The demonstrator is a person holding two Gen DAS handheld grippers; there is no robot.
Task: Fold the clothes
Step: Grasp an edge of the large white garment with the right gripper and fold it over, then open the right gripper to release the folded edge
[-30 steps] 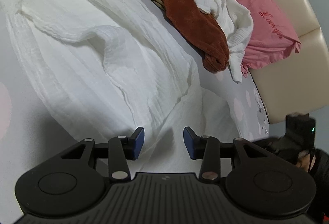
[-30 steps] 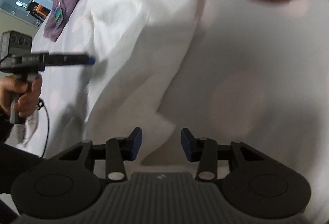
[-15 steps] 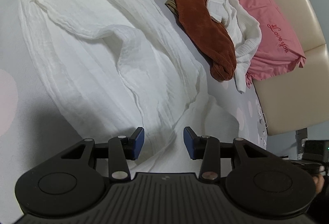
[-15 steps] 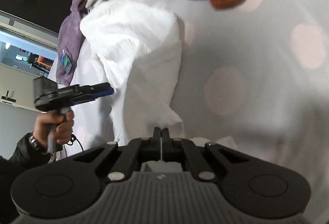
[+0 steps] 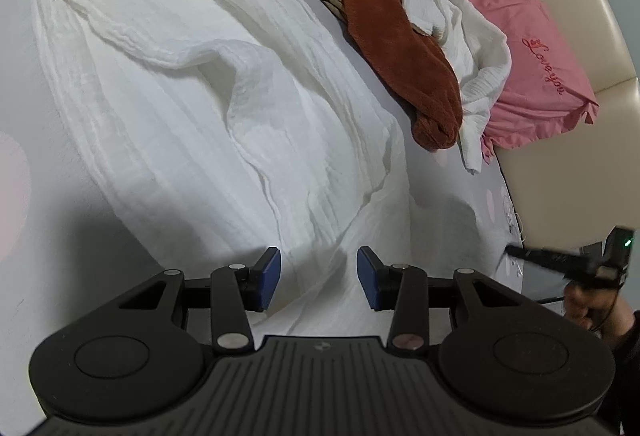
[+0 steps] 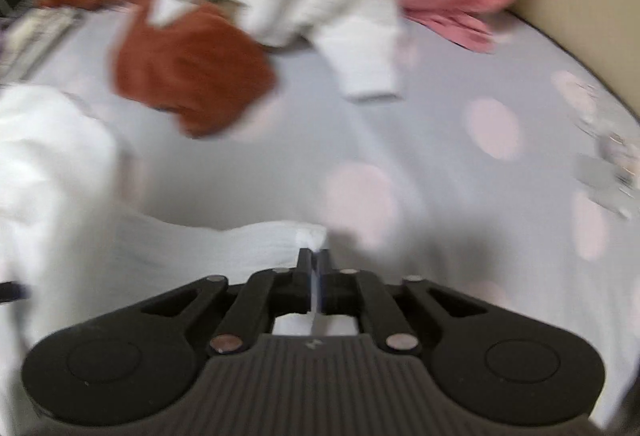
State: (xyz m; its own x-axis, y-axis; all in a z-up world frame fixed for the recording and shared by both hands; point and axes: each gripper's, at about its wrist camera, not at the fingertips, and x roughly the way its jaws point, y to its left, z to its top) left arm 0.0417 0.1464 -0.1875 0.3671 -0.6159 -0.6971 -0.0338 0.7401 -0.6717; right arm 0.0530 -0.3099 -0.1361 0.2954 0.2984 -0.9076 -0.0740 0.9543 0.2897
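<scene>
Right gripper point(image 6: 316, 268) clamped tight on white garment point(image 5: 200, 96) corner, likely for pulling taut. Left gripper point(image 5: 319, 278) wide apart, empty, over garment's near edge (rust garment point(image 5: 392, 36) beyond).

The left black plastic two-finger gripper point(image 5: 319, 278) has a ribbed dark grey body, and on each side of it there is a round black housing with a shallow circular recess. Silver round screws sit at the joints of its black link bars. Its fingers point(image 5: 269, 279) carry flat blue pads. The right black plastic two-finger gripper point(image 6: 315, 261) has the same build. In the left wrist view, a green light shows on its block, and the hand point(image 5: 588, 306) on its handle wears a dark sleeve.
</scene>
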